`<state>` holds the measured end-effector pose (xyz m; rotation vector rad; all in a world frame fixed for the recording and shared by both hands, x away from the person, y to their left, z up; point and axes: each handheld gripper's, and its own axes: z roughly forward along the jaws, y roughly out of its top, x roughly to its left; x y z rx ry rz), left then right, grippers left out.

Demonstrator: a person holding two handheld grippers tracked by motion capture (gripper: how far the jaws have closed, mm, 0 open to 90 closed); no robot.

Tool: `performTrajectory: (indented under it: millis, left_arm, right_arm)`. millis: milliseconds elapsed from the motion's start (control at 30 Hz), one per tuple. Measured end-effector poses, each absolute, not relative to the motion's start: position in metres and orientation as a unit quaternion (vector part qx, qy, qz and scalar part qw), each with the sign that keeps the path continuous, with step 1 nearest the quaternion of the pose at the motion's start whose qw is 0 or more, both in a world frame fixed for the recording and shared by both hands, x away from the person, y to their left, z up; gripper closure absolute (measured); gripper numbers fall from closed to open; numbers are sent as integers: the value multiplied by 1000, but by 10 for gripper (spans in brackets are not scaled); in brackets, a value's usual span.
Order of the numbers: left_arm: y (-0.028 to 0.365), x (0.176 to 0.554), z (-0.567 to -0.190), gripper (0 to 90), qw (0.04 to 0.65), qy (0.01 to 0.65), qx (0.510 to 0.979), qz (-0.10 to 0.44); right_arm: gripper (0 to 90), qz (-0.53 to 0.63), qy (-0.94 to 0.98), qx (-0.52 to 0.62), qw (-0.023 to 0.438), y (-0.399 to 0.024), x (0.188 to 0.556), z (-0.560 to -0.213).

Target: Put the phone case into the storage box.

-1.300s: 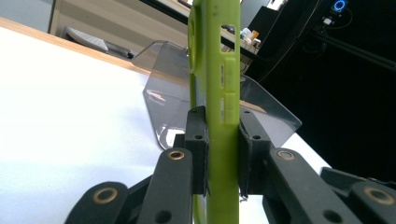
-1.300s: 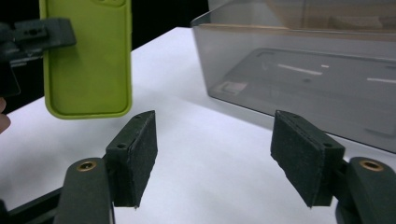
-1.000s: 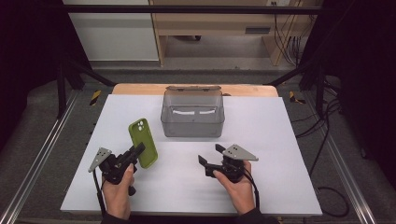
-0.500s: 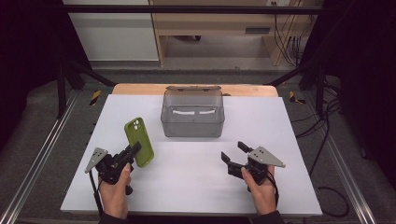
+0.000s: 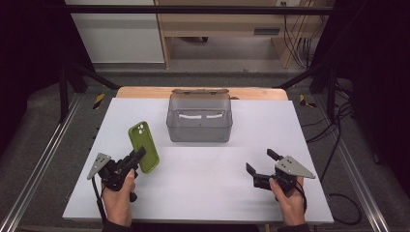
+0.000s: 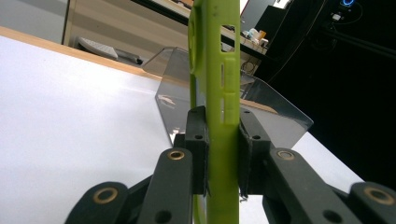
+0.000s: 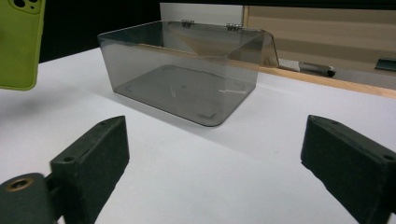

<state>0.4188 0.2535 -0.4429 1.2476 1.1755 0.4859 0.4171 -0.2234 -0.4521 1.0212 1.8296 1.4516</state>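
— Left gripper (image 5: pixel 137 156) is clamped on the case (image 5: pixel 144 146) by its edge, lifted off the table (image 5: pixel 203 193). Why?
— Probably bound for the open box (image 5: pixel 199 118). Right gripper (image 5: pixel 258 162) waits, jaws apart.

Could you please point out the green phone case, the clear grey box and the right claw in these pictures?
green phone case (image 5: pixel 143 146), high view, middle of its back.
clear grey box (image 7: pixel 154 70), right gripper view, its near side wall.
right claw (image 5: pixel 261 164), high view, midway between its open jaw tips.
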Motion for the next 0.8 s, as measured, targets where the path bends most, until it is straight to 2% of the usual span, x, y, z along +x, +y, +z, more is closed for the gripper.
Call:
performTrajectory:
  millis: [200, 700, 800]
  left_arm:
    - [253, 419, -441, 772, 631, 511, 545, 211]
    - [246, 418, -438, 772, 628, 502, 558, 206]
    - [246, 417, -434, 772, 639, 504, 548, 194]
  right_arm:
    - [46, 544, 690, 381, 288, -231, 416, -452]
    - [58, 553, 684, 368, 301, -236, 413, -457]
    - [55, 553, 680, 370, 307, -234, 410, -456]
